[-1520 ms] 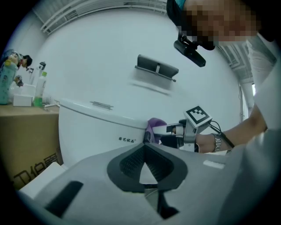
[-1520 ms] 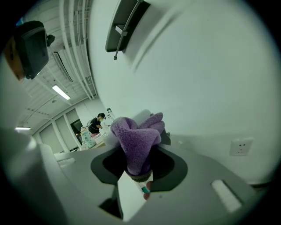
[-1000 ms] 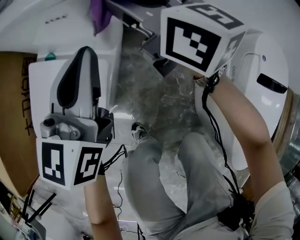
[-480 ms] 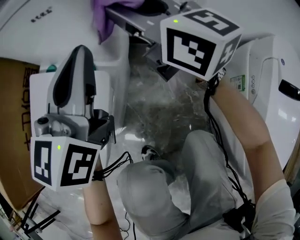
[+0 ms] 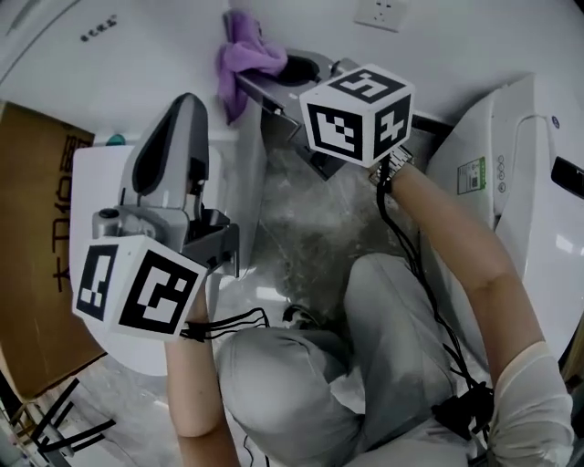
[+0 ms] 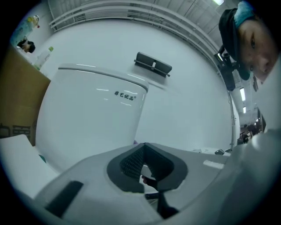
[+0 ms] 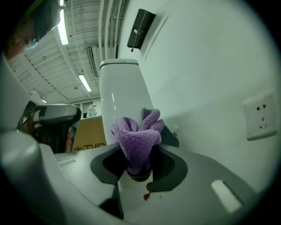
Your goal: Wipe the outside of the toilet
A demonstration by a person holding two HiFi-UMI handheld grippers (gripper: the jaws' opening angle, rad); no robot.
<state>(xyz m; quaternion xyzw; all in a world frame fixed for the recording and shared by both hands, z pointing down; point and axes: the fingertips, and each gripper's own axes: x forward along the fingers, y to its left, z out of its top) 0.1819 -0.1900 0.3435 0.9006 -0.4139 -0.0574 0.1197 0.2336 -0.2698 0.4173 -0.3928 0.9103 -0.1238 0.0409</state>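
Observation:
A white toilet tank (image 6: 88, 118) fills the left gripper view, and it also stands behind the cloth in the right gripper view, tank (image 7: 120, 96). In the head view its white top (image 5: 82, 46) lies at the upper left. My right gripper (image 5: 260, 77) is shut on a bunched purple cloth (image 5: 239, 57), held up near the wall beside the tank. The cloth (image 7: 137, 136) sticks out between the right gripper's (image 7: 140, 169) dark pads. My left gripper (image 5: 182, 109) points upward at the left, its jaws together with nothing in them, left gripper (image 6: 142, 165).
A second white toilet (image 5: 520, 173) stands at the right. A brown cardboard box (image 5: 36, 246) is at the left. A wall socket (image 5: 388, 14) and a black wall unit (image 6: 153, 66) are on the white wall. The person's grey-trousered knees (image 5: 301, 383) are below, over a marbled floor (image 5: 310, 228).
The right gripper with the purple cloth has moved up and away toward the wall. The left gripper has shifted slightly right and up. The head view has tilted upward.

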